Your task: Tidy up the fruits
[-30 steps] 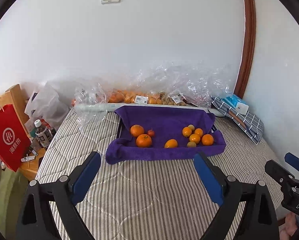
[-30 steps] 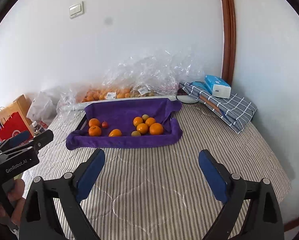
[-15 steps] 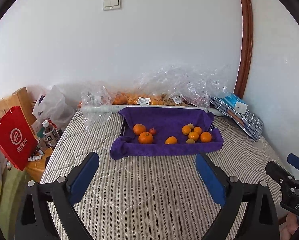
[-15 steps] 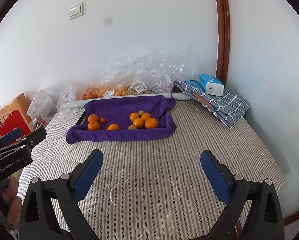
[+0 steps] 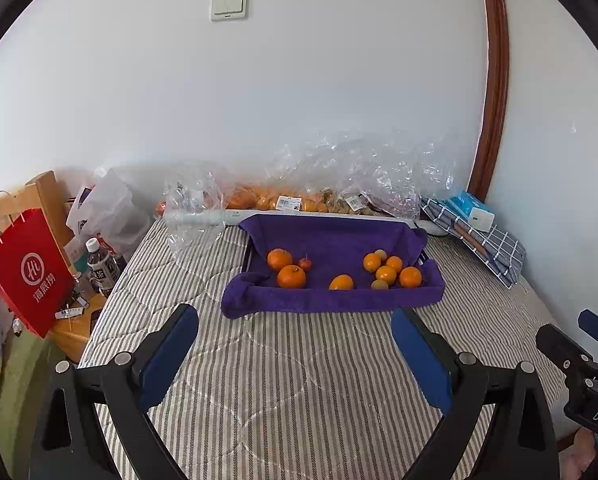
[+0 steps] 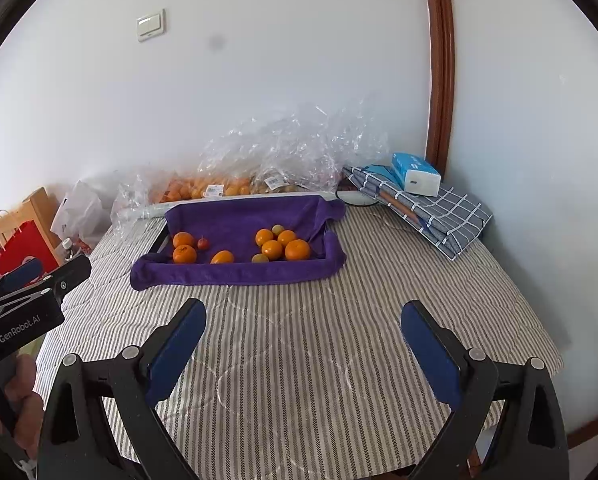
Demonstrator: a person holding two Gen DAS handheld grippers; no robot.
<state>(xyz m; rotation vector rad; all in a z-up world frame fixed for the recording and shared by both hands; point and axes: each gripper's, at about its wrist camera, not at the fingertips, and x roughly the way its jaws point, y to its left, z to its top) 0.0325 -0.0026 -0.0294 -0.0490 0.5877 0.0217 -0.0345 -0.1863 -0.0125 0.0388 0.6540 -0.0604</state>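
Both grippers hang over the striped bed with nothing in them. The left gripper [image 5: 295, 356] has its blue pads spread wide, and so does the right gripper [image 6: 303, 344]. Well ahead of both sets of fingers sits the purple towel [image 5: 335, 240], folded up into a shallow tray. On it, oranges [image 5: 387, 274] cluster ahead of the right-hand finger; two more [image 5: 291, 276] and a small red fruit [image 5: 305, 264] lie toward the left-hand finger. Beyond the towel, bagged fruit [image 5: 267, 200] lines the wall.
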